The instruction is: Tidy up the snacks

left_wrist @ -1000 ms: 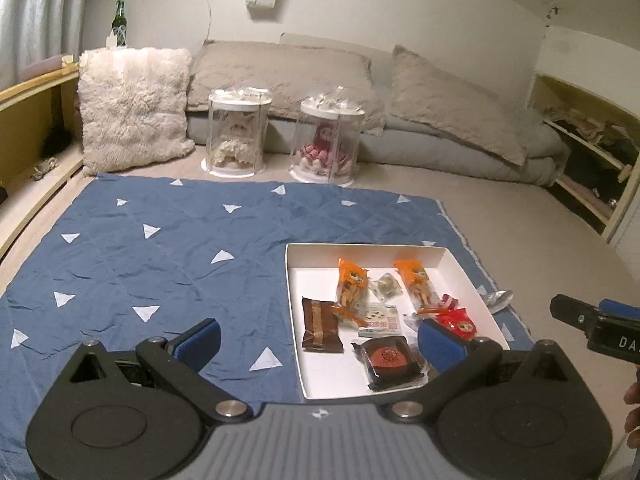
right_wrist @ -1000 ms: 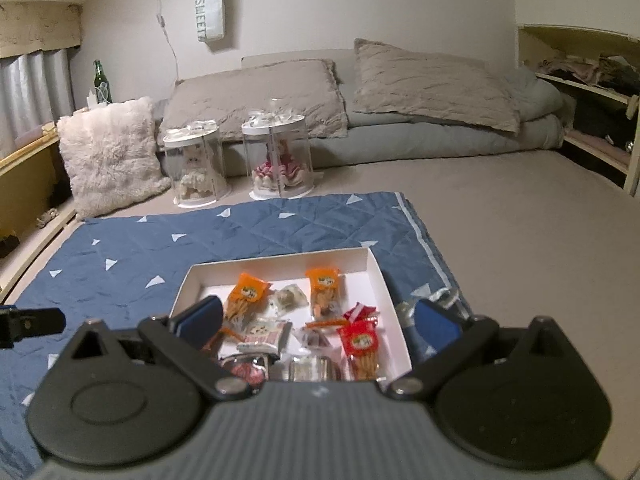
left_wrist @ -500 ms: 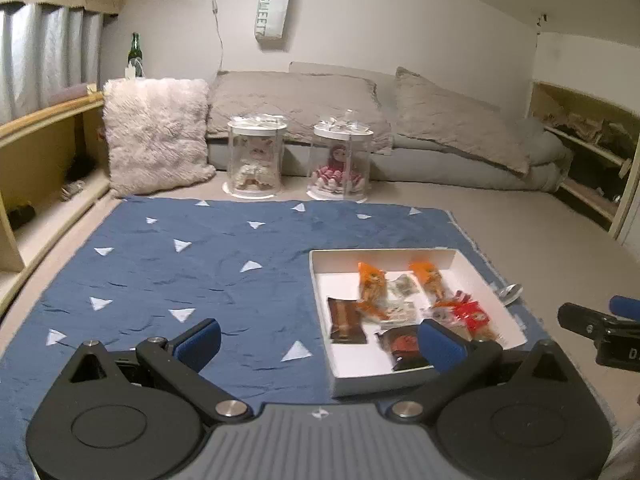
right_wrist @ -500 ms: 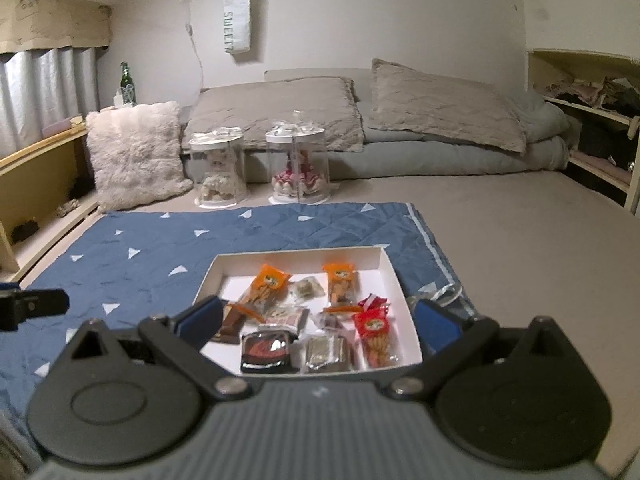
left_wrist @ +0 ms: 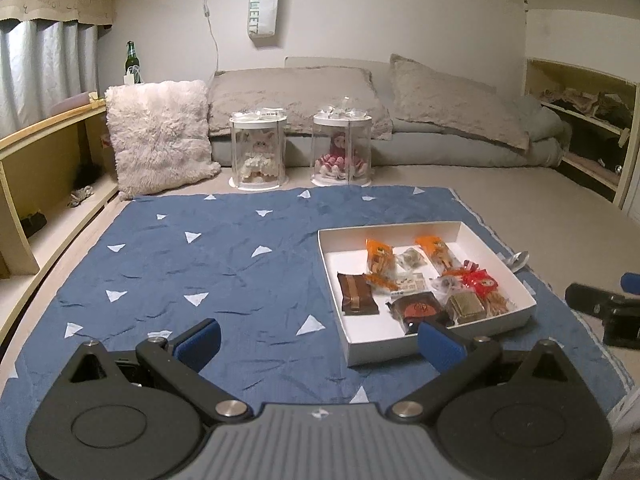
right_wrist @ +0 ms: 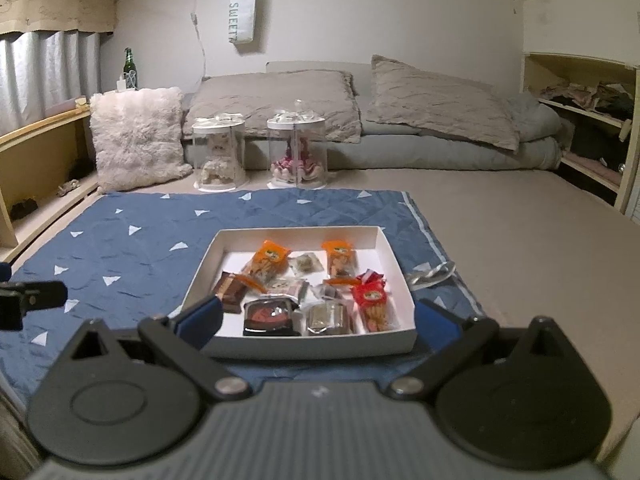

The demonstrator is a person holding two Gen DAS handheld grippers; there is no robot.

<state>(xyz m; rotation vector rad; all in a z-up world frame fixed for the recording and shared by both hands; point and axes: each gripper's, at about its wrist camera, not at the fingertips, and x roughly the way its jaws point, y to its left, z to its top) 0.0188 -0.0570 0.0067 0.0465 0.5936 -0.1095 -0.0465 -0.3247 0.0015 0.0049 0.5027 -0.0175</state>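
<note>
A: What is differing from the earlier frames?

B: Both cameras are sitting farther back and more level than a second ago. The shallow white cardboard box is now lying beyond the left gripper instead of under its right finger, and in the right wrist view the whole box is showing ahead of the right gripper. Both pairs of blue-padded tongs are standing wide apart, holding nothing, as before.

A: Where are the snacks lying?

B: All inside the box, on the right part of the blue quilted mat with white triangles: two orange packets at the far side, a brown striped bar at the left, a dark packet with a red round print and a gold-wrapped square at the near edge, and a red packet of sticks at the right.

A: What room is staying open?

B: The mat's left half is lying bare. The box's right wall is running close to the mat's right edge, where a crumpled silver wrapper is resting. Beige floor is spreading to the right and far side, up to two clear cylindrical doll cases.

A: Is any writing readable?

B: The white bag hanging on the far wall is reading "SWEET"; the packet print is too small to read.
</note>
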